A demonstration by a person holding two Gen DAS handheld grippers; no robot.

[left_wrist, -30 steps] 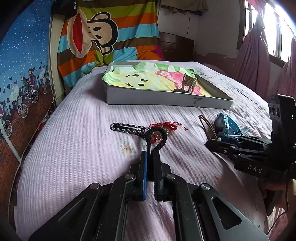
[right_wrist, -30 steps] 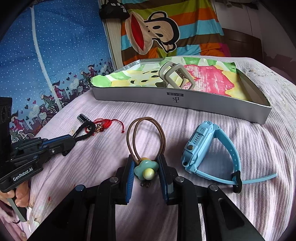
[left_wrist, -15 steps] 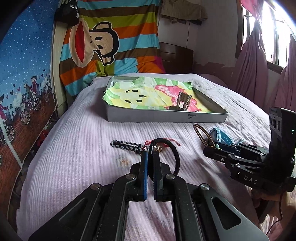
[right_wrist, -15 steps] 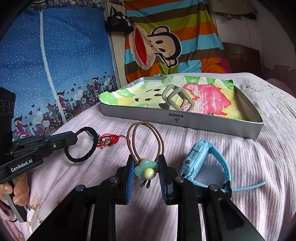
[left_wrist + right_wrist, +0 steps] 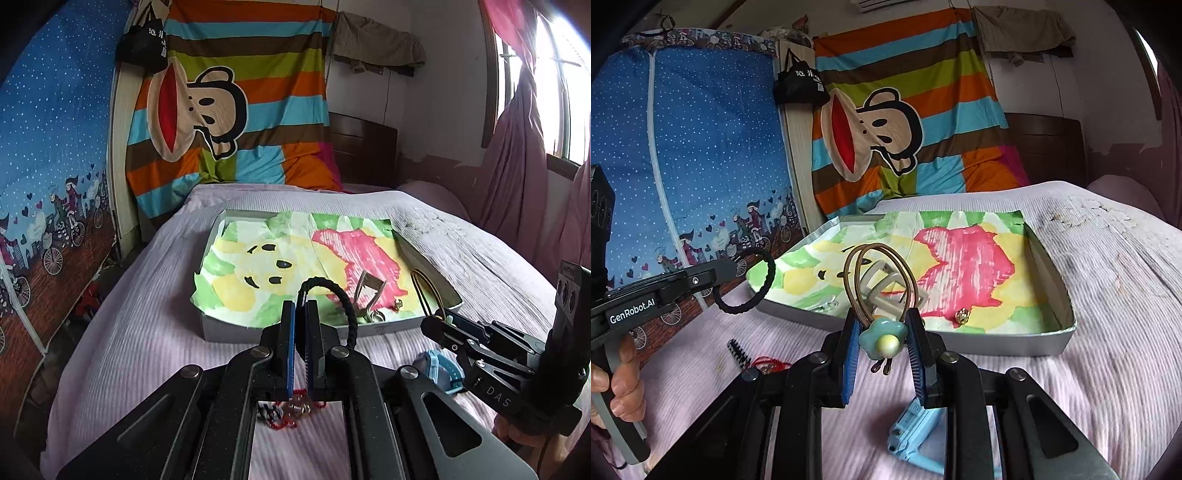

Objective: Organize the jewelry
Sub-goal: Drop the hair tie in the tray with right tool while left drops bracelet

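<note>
My left gripper is clamped on the black braided cord; my right gripper pinches the brown hair tie by its blue flower. The tray lies at twelve o'clock from both, its long side across my view, the right nearer. The cord's lower end is hidden under the left gripper.

Black braided loop — aloft, pinched
</note>
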